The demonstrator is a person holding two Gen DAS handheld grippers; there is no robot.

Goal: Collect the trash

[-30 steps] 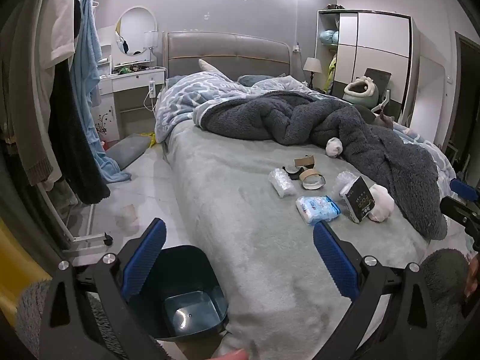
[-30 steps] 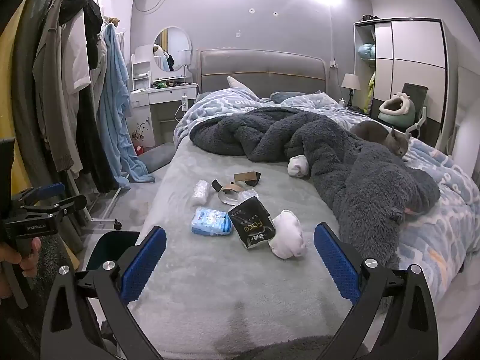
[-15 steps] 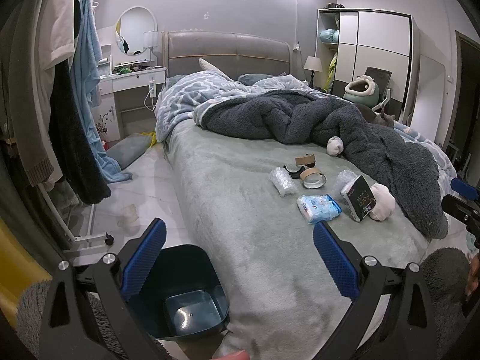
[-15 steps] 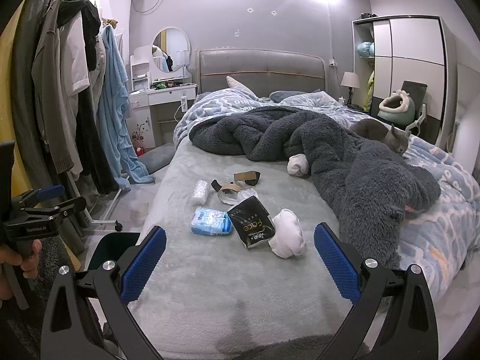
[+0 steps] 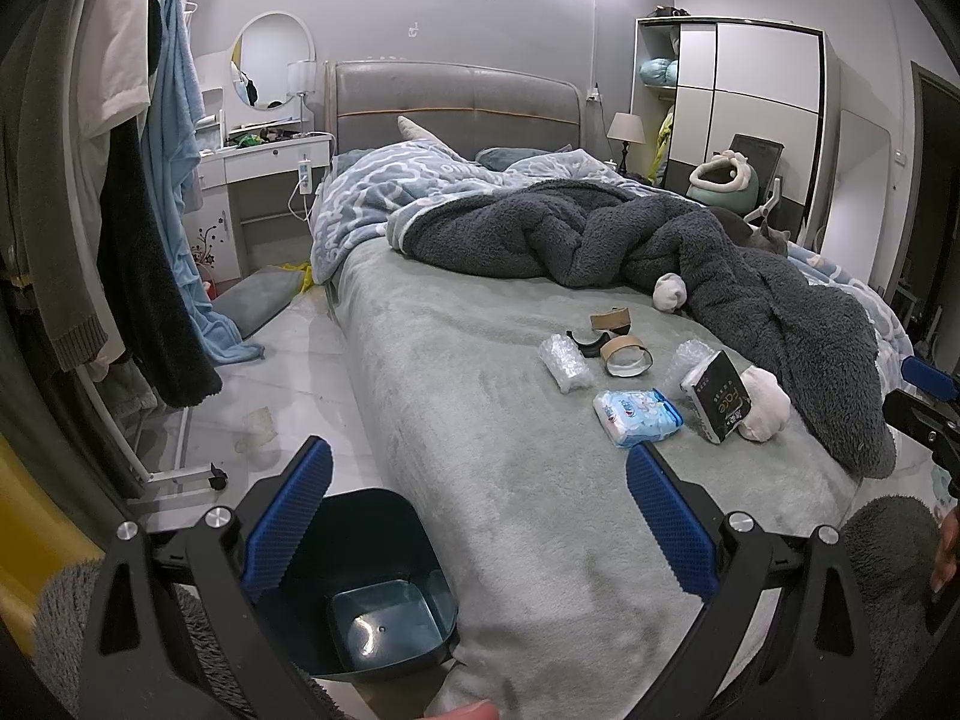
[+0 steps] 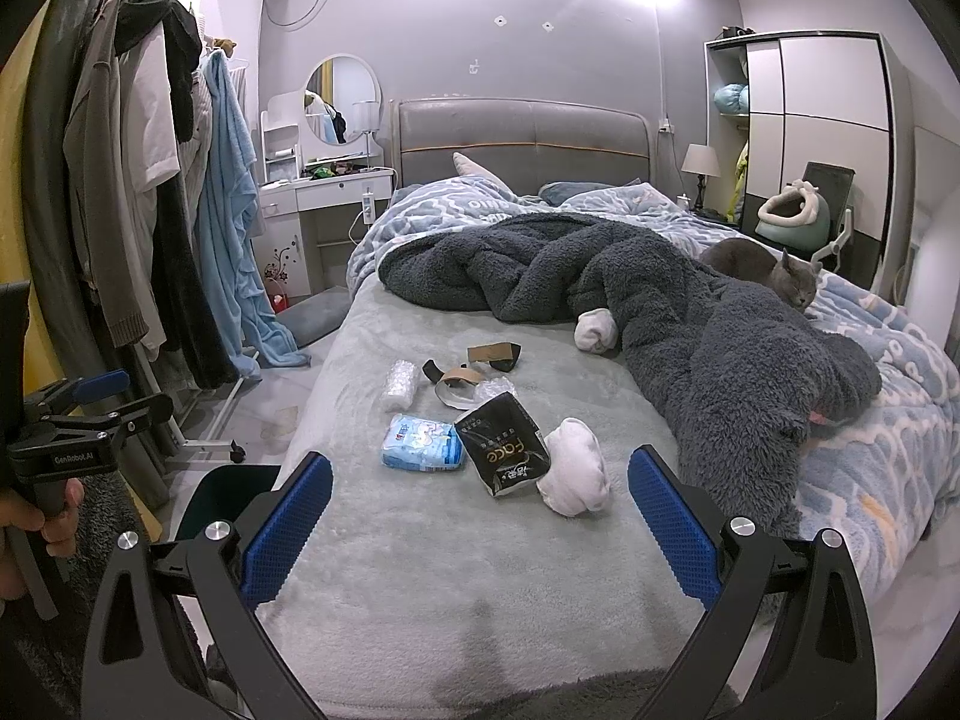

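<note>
Trash lies in a cluster on the grey-green bed: a blue tissue pack, a black "face" packet, a clear bubble-wrap roll, cardboard tape rings and a torn brown strip. A dark teal bin stands on the floor at the bed's near left corner. My left gripper is open above the bin and bed edge. My right gripper is open over the bed's foot, short of the trash.
White rolled socks lie by the packet. A dark fleece blanket and a grey cat fill the bed's right side. A clothes rack stands left, with scraps on the floor. A hand holds the left gripper.
Both views have shifted only slightly; the left gripper has drifted a little, showing more of the bin. Both grippers stay open and nothing on the bed has moved.
</note>
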